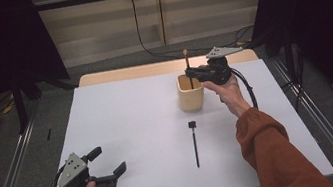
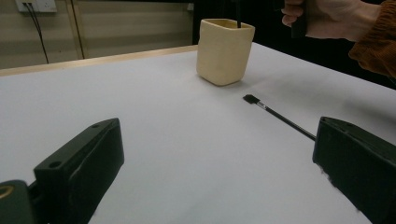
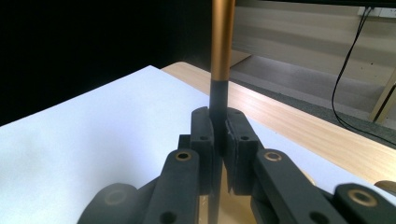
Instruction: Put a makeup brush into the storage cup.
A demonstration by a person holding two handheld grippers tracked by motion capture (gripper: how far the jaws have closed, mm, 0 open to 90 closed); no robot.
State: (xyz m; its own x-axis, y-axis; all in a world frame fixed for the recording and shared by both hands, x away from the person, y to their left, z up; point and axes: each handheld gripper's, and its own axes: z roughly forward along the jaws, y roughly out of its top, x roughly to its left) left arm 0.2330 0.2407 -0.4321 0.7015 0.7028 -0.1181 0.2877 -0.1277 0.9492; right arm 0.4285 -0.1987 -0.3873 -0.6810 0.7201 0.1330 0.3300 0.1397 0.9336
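A cream square cup stands past the middle of the white table. My right gripper hovers over it, shut on an upright brush with a black and wooden handle whose lower end is inside the cup. In the right gripper view the brush handle rises between the closed pads. A second, black brush lies flat in front of the cup. My left gripper rests near the front left edge, open, nothing between its jaws. The left gripper view shows the cup and the lying brush.
A wooden strip runs along the table's far edge. Metal rails flank the table on both sides. Black cables hang on the back wall and trail over the floor.
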